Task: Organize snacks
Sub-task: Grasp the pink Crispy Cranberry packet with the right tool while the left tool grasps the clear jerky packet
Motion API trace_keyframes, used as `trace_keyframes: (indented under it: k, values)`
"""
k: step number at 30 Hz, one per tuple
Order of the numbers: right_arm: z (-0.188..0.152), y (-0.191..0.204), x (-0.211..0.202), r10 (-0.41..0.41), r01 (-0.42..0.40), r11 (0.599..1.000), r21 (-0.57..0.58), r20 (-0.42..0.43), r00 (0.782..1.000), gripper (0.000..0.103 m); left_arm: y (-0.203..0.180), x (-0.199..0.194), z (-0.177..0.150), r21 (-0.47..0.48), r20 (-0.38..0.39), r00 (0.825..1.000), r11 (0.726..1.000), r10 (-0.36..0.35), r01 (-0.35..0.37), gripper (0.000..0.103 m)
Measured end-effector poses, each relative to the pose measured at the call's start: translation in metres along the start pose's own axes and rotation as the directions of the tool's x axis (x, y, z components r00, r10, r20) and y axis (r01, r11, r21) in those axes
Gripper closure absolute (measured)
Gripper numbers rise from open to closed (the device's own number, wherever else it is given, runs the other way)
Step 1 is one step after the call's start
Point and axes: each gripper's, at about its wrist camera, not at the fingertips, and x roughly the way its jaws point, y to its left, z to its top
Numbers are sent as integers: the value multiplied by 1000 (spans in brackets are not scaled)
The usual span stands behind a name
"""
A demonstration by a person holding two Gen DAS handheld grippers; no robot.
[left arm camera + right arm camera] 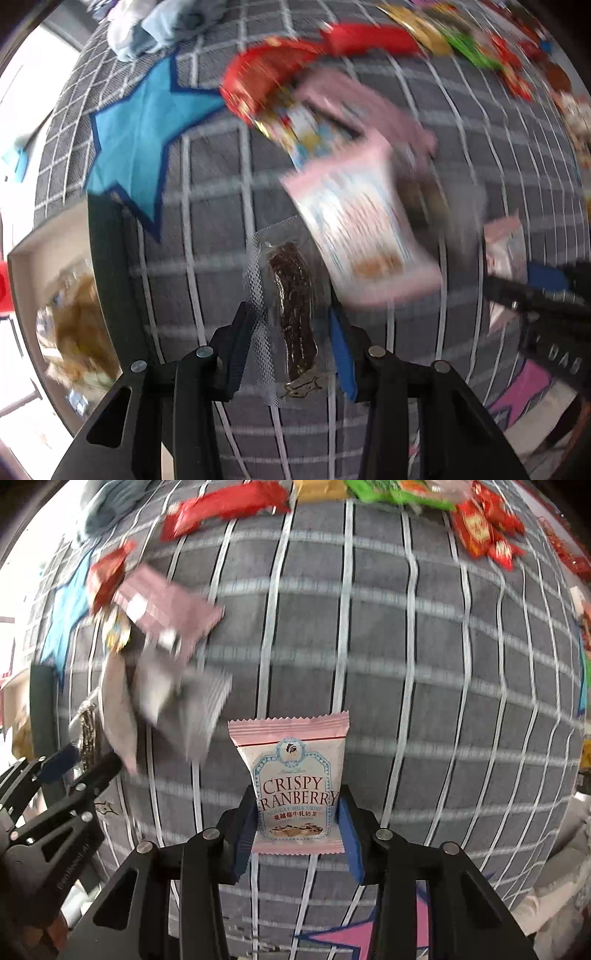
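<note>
Pink cranberry packet (295,786) sits upright in the clenched right claw (297,830), clear-wrapped jerky strip (293,314) lengthwise in the gripping left claw (295,350) — both above the grey checked cloth (424,664), box (48,258) nearer the left.

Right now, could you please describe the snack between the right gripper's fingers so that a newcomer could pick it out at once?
Start from the grey cloth with the white grid, then find the right gripper low in its own wrist view. Pinched between its blue pads is a pale pink packet with zigzag edges. Unlike the blurred pink and red wrappers nearby, it reads "Crispy Cranberry" inside a light blue frame.
</note>
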Motion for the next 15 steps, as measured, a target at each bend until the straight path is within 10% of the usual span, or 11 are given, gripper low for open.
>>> trace_keyframes:
  k: [15]
  values:
    - [-113,18,29,-80,72,990,-121,-60,995,60,-24,9,-88,200,-46,999,980,-3,12,58]
